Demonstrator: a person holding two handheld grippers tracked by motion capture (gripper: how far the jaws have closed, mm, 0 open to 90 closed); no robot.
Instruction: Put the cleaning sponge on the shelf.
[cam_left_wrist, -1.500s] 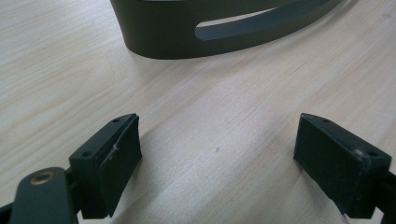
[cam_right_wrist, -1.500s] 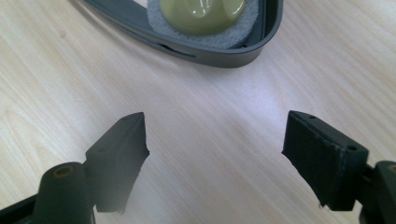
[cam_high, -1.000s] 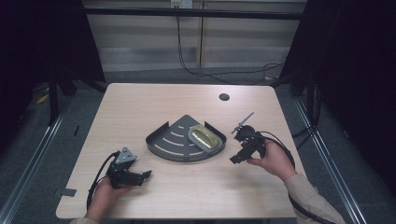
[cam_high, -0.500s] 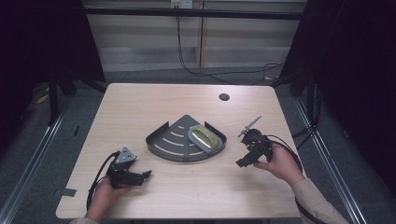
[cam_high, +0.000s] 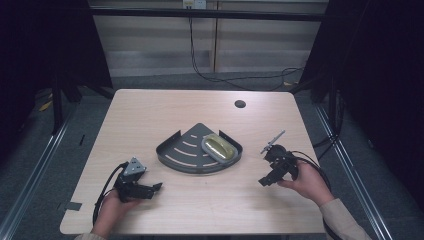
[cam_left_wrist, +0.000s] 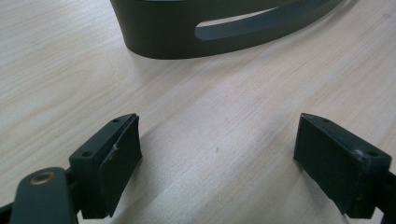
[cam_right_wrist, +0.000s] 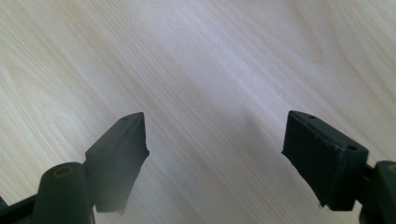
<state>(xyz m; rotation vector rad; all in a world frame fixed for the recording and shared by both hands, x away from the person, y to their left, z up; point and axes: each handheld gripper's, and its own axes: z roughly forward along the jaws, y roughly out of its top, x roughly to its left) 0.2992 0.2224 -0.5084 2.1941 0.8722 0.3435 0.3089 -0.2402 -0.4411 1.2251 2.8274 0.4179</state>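
A dark fan-shaped tray (cam_high: 182, 152) sits mid-counter (cam_high: 150, 115), an oval yellowish object (cam_high: 218, 146) inside at its 3 o'clock. A small round hole (cam_high: 240, 104) lies at the tray's 1 o'clock. The left hand-held gripper (cam_high: 155, 187) at 7 o'clock and the right hand-held gripper (cam_high: 265, 181) at 4 o'clock both rest with jaws apart, gripping nothing.

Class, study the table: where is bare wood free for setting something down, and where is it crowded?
Free: the far strip behind the dark tray, up to the round hole; and the near edge between the left gripper and right gripper. Crowded: the middle, where the tray holds a yellowish object.
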